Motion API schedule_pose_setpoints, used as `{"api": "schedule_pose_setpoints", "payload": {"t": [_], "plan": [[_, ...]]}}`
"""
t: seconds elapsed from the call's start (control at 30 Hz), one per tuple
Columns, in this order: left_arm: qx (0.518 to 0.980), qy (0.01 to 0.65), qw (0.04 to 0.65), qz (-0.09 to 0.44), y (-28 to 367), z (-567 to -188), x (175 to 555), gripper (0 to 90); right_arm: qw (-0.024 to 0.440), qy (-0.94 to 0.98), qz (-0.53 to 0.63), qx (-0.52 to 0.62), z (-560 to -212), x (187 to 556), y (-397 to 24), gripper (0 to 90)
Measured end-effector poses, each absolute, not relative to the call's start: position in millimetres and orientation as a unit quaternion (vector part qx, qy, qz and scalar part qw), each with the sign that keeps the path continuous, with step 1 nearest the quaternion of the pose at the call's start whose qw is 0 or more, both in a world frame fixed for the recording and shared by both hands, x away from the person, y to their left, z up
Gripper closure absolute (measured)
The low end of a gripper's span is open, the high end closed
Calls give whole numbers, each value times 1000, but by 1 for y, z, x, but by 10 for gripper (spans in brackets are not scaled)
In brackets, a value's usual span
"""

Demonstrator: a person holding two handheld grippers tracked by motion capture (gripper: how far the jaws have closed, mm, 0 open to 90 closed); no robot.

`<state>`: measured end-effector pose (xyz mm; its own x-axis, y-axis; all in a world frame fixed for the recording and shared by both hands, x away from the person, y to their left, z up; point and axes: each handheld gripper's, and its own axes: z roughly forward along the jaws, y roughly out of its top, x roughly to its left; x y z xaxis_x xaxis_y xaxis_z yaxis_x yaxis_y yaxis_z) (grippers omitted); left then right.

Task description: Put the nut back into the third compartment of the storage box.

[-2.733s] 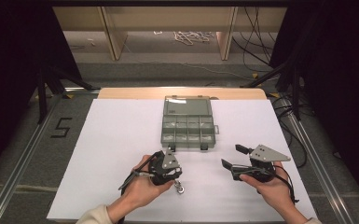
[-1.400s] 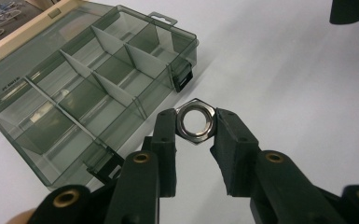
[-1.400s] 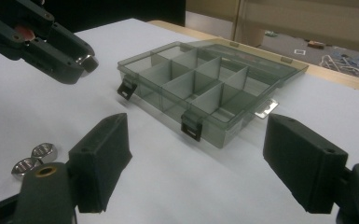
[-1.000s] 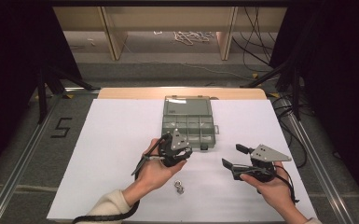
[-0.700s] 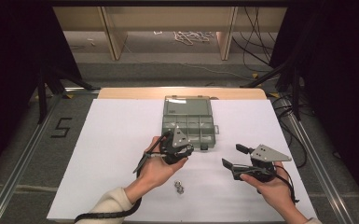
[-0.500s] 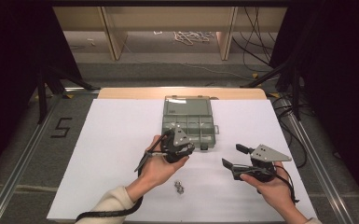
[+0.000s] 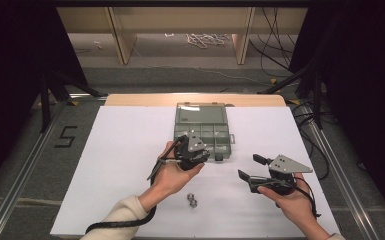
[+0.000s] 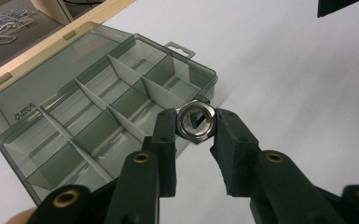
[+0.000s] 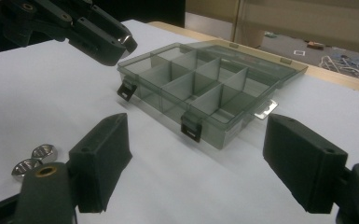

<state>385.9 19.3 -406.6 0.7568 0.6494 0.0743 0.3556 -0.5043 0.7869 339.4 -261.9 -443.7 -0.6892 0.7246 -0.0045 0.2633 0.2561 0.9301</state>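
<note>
A shiny hex nut (image 8: 195, 121) is held on edge between two black jaws, its threaded bore facing the camera, just over the near corner of the organizer box (image 8: 98, 107). The box, of smoky translucent plastic, lies open on the white table, its lid laid back flat and its compartments separated by dividers. Two more hex nuts (image 7: 192, 200) lie side by side on the table nearer the person.

- A lab recording station: white sheet (image 7: 130, 165) over a wooden table (image 7: 145, 99).
- Black curtains (image 7: 15, 75) at 9 and 3 o'clock.
- Loose cables (image 7: 280, 50) on the floor at 1 o'clock.
- Taped "5" (image 7: 66, 136) at 10 o'clock.
</note>
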Motion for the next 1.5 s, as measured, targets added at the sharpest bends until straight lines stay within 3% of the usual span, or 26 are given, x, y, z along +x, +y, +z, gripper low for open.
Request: {"api": "schedule_pose_setpoints", "payload": {"t": [1.5], "plan": [[846,314,384,196,6,-407,432,701,221,760,517,325,-444,340,-263,234]]}}
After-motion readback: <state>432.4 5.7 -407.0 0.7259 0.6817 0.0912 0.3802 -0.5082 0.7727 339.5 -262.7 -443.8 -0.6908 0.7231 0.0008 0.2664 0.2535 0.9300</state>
